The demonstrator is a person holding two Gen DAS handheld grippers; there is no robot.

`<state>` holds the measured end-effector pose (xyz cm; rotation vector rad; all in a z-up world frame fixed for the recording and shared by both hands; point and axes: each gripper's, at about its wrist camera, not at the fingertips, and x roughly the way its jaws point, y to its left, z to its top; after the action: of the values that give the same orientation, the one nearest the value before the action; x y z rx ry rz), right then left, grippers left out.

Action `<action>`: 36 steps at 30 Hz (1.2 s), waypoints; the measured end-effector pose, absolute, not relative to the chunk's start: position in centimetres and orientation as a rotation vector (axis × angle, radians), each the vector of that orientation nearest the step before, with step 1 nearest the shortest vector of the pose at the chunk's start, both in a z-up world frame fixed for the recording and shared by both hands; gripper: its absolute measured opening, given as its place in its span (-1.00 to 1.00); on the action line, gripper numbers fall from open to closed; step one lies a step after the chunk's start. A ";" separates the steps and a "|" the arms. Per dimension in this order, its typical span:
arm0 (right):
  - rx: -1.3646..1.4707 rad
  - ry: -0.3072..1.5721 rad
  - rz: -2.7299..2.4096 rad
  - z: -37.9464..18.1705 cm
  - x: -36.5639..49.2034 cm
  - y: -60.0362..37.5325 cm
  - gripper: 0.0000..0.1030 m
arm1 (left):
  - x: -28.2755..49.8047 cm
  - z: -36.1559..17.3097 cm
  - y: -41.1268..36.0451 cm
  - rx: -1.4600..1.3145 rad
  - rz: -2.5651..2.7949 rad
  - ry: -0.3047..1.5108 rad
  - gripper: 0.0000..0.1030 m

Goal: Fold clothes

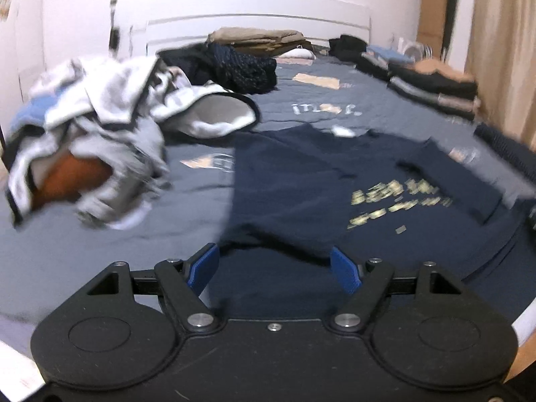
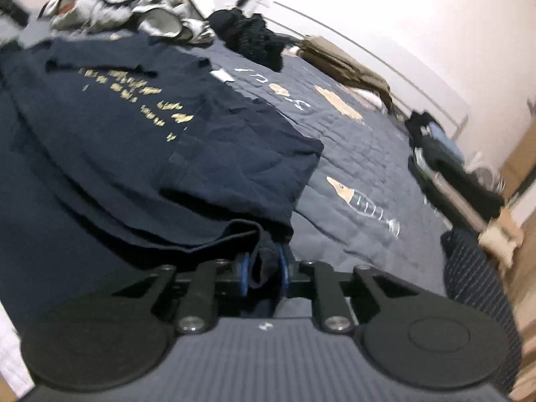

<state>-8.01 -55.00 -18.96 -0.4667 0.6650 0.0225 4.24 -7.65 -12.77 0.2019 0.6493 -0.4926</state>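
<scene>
A navy T-shirt (image 1: 301, 184) with gold lettering lies spread on the bed, one sleeve folded in over its chest. My left gripper (image 1: 274, 268) is open just above the shirt's near hem, its blue pads apart with nothing between them. In the right wrist view the same navy T-shirt (image 2: 134, 140) fills the left half, its right sleeve folded inward. My right gripper (image 2: 263, 268) is shut on a bunched fold of the shirt's near hem, dark cloth pinched between its blue pads.
A grey-blue quilt (image 1: 100, 251) with fish prints covers the bed. A heap of unfolded pale clothes (image 1: 100, 117) sits at the left, dark and tan garments (image 1: 248, 57) at the back. Stacks of folded clothes (image 1: 432, 83) line the right edge. A striped dark item (image 2: 475, 274) lies at the near right.
</scene>
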 end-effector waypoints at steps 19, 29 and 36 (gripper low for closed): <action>-0.219 0.677 -0.072 -16.9 -5.2 -56.2 -0.74 | -0.1 -18.3 -8.6 0.882 -0.557 0.533 0.41; -0.097 0.573 -0.120 -14.8 -5.7 -57.6 -0.74 | 0.1 -19.3 -9.3 1.026 -0.654 0.334 -0.66; -0.011 0.500 -0.154 -13.2 -6.2 -58.5 -0.81 | 2.8 -15.5 -8.4 0.667 -0.617 0.318 -0.83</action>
<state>-6.15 -58.52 -13.25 -0.0112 0.4999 -0.1536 2.82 -8.37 -15.46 0.6672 0.3181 -0.6168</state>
